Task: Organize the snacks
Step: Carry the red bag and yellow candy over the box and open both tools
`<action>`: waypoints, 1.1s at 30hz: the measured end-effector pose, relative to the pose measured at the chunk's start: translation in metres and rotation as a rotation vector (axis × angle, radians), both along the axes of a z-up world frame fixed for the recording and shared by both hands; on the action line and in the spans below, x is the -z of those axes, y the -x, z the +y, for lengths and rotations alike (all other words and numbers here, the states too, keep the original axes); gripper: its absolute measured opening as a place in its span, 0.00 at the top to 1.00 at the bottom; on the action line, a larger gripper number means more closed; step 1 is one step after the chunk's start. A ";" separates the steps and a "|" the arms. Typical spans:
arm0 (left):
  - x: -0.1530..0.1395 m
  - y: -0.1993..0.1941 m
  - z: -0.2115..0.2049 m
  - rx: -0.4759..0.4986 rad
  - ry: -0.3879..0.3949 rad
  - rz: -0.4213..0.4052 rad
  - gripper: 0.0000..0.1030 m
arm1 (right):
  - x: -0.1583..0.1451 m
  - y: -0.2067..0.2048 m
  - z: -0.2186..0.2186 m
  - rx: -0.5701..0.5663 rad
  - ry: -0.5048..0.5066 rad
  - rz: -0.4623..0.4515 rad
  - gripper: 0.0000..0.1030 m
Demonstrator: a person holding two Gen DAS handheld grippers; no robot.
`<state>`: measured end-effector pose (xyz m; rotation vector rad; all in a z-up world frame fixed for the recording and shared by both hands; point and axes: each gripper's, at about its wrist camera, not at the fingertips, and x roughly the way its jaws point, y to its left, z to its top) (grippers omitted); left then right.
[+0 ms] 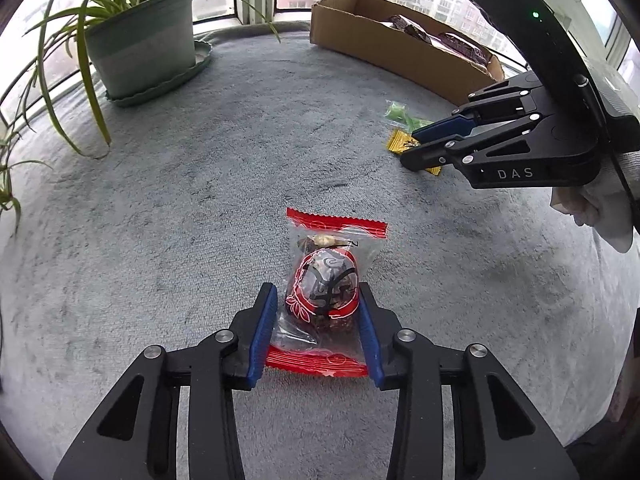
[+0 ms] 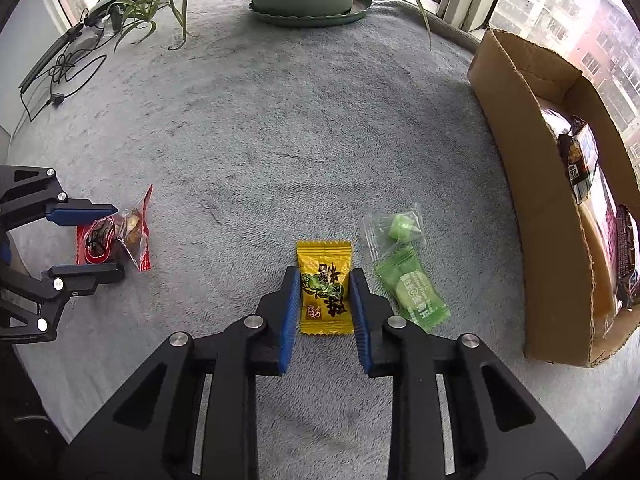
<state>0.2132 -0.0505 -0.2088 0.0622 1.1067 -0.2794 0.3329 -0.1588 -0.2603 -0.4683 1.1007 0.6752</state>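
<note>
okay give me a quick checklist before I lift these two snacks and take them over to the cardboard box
1. Right gripper shut on the yellow candy: ok.
2. Left gripper gripping the red-sealed snack: cannot tell, pads look to be at its sides.
3. Green packets clear of the right fingers: ok, beside them.
4. Cardboard box open on top: ok.
5. Room in the box: cannot tell, packets already inside.
6. Grey cloth between candy and box bare: ok.
</note>
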 end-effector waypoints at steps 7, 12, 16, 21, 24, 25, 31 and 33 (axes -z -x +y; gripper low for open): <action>-0.008 0.000 0.004 -0.016 0.008 -0.022 0.64 | -0.004 0.002 -0.007 0.020 -0.031 -0.003 0.76; -0.014 0.001 0.004 -0.018 0.015 -0.037 0.64 | -0.012 0.003 -0.013 0.036 -0.057 -0.013 0.77; -0.018 0.000 0.004 -0.023 0.029 -0.046 0.64 | -0.024 0.006 -0.020 0.051 -0.088 -0.027 0.77; -0.028 -0.003 0.008 -0.039 0.056 -0.060 0.64 | -0.044 0.009 -0.035 0.079 -0.136 -0.058 0.77; -0.036 -0.011 0.009 -0.049 0.070 -0.074 0.64 | -0.058 0.005 -0.049 0.109 -0.163 -0.082 0.77; -0.040 -0.015 0.009 -0.052 0.072 -0.082 0.64 | -0.062 0.005 -0.054 0.122 -0.172 -0.090 0.77; -0.064 -0.043 -0.001 -0.053 0.091 -0.147 0.64 | -0.087 -0.012 -0.090 0.212 -0.215 -0.145 0.77; -0.070 -0.055 -0.005 -0.052 0.104 -0.164 0.64 | -0.094 -0.016 -0.103 0.241 -0.224 -0.162 0.77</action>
